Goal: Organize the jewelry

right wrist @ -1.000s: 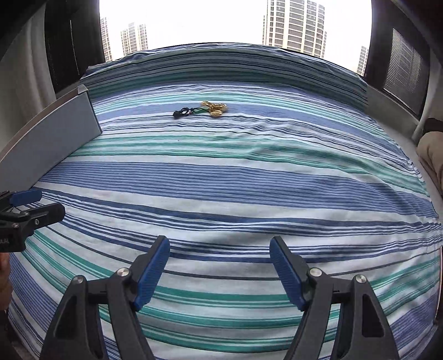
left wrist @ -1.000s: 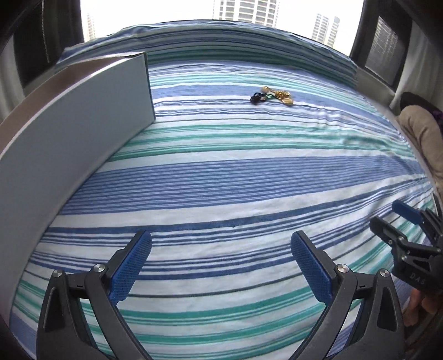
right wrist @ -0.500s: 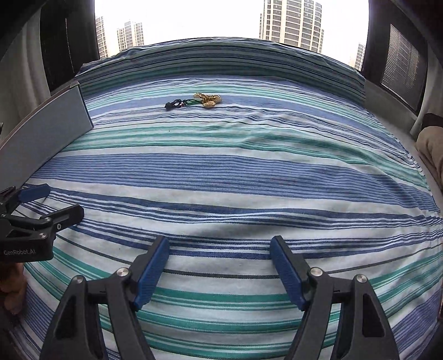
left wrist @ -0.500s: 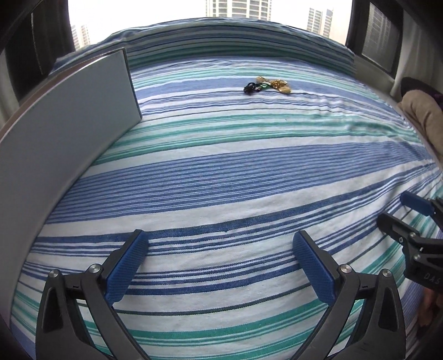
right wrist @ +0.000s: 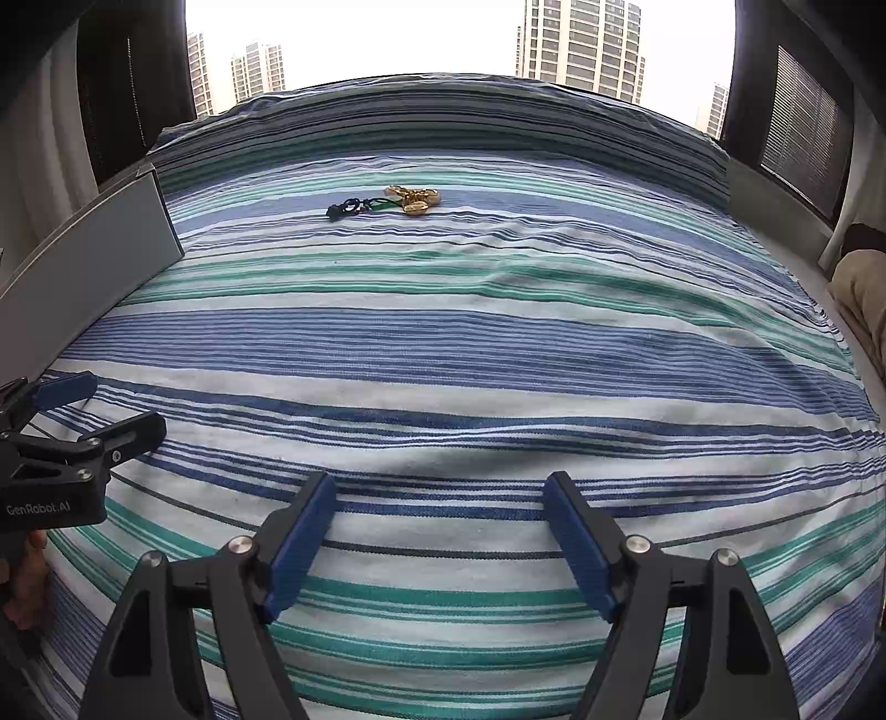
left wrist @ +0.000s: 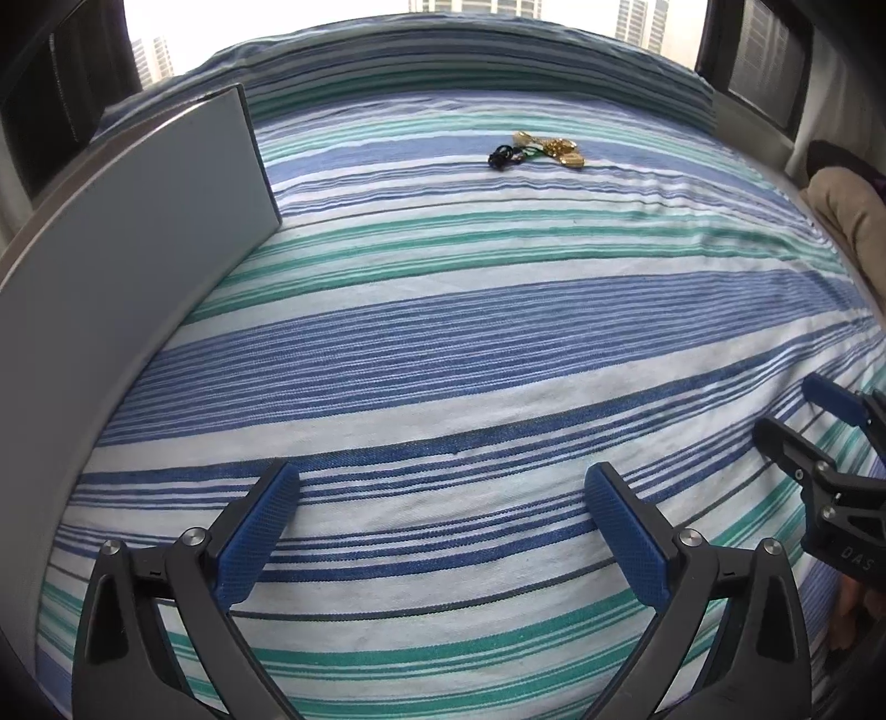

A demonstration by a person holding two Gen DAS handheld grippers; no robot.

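Note:
A small heap of jewelry (left wrist: 536,150) lies far off on the striped bedspread (left wrist: 470,332): gold pieces on the right, a black and green cord on the left. The same jewelry (right wrist: 387,204) shows at the far middle of the right wrist view. My left gripper (left wrist: 443,490) hovers open over the near stripes, nothing between its blue pads. My right gripper (right wrist: 440,501) is open too and holds nothing. Each gripper shows at the edge of the other's view: the right gripper (left wrist: 797,410) at the right, the left gripper (right wrist: 105,407) at the left.
A long grey box (left wrist: 127,266) stands along the left side of the bed, its end panel (right wrist: 94,260) facing the stripes. A beige cushion (left wrist: 847,221) lies at the right edge. Window frames and high-rise towers (right wrist: 578,47) are beyond the bed's far end.
The left wrist view has rolled slightly, so the box and jewelry sit a little differently in it. Both grippers stay open over the same near part of the bed.

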